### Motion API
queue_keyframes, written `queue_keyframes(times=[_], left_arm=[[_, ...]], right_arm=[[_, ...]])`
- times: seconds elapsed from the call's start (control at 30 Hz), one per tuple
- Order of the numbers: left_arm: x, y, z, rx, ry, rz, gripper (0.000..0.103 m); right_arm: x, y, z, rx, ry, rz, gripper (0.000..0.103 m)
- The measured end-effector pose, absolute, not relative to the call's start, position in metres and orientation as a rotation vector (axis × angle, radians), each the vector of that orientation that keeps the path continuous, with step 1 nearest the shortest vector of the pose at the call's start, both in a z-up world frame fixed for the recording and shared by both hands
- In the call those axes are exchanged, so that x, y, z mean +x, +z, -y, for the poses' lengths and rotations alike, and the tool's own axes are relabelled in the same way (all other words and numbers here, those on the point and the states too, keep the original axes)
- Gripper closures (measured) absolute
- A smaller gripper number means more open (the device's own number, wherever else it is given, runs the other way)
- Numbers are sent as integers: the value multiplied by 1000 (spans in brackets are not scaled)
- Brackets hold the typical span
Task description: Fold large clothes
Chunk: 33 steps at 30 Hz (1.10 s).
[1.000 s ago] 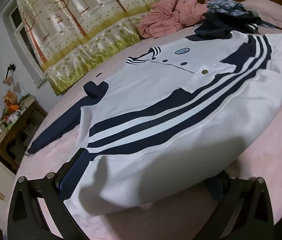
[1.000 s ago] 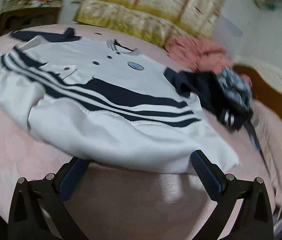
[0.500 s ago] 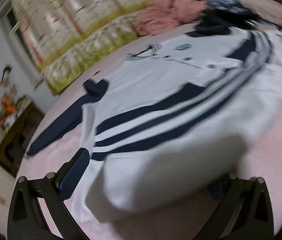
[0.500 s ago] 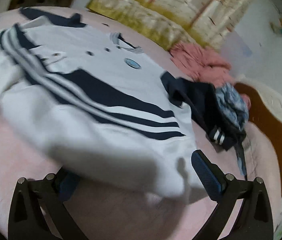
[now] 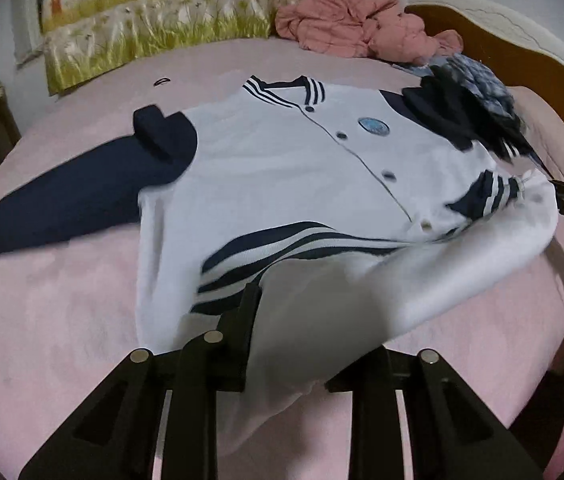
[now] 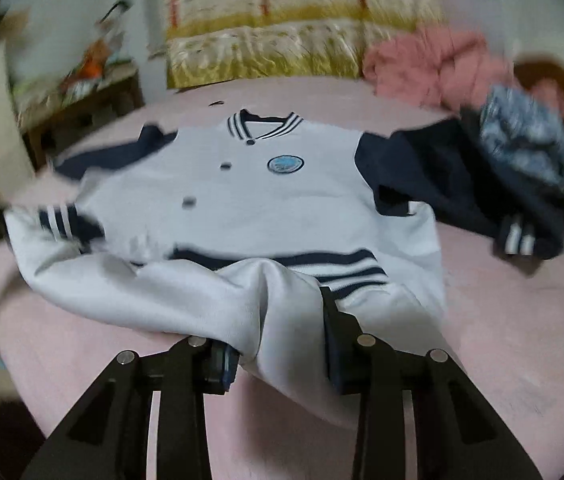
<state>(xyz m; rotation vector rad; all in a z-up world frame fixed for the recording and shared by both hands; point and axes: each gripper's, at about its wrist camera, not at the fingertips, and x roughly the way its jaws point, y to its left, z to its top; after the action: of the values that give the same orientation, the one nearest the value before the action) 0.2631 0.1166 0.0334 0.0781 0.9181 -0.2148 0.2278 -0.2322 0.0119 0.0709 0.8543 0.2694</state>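
Currently the left gripper (image 5: pixel 293 344) and right gripper (image 6: pixel 278 344), jaws having just closed, each clamp the near white hem of the jacket (image 5: pixel 301 168), which lies front-up on the pink bed (image 5: pixel 42 320), collar far.

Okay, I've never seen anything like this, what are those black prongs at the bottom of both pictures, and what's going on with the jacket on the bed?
Those prongs are the fingers of two hand-held grippers; a person holds one in each hand, with a camera on each looking along the fingers. One picture is from the left gripper, the other from the right gripper. A white and navy jacket lies on a pink bed, beside a heap of other clothes. Both grippers have just been closing and each now pinches the jacket's bottom hem, lifting it, probably for a fold.
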Motion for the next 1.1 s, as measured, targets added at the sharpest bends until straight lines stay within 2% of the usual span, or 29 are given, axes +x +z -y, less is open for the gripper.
queue_keyframes(times=[0.27,0.3,0.37,0.4,0.57,0.7,0.73,0.8,0.87,0.93,1.0,1.1], left_arm=[[375,16,-143,-87,-245,-1088,77],[382,14,-144,-80,-245,-1084,77],[390,11,-145,-51,-243,-1075,74],[394,9,-149,-66,-247,-1082,71],[403,3,-164,-114,-271,-1064,65],[408,-2,-177,-165,-230,-1043,63],[409,-4,-178,-160,-224,-1039,60],[406,-2,-180,-117,-172,-993,35],[391,12,-189,-111,-153,-873,21],[373,25,-205,-174,-180,-777,16],[357,34,-221,-211,-155,-748,12],[345,32,-234,-221,-117,-764,11]], right_arm=[[354,-14,233,103,280,-1045,66],[361,-15,233,96,280,-1053,62],[374,-14,235,55,250,-1066,44],[376,-11,237,16,221,-1065,29],[375,4,242,-107,180,-1040,28],[369,26,252,-276,-10,-920,28],[369,29,259,-279,-53,-911,28],[370,30,277,-209,-97,-930,28],[364,30,287,-137,-92,-916,28],[348,28,292,-53,-30,-875,24],[339,21,294,-8,-57,-856,12],[338,3,301,83,-98,-857,11]])
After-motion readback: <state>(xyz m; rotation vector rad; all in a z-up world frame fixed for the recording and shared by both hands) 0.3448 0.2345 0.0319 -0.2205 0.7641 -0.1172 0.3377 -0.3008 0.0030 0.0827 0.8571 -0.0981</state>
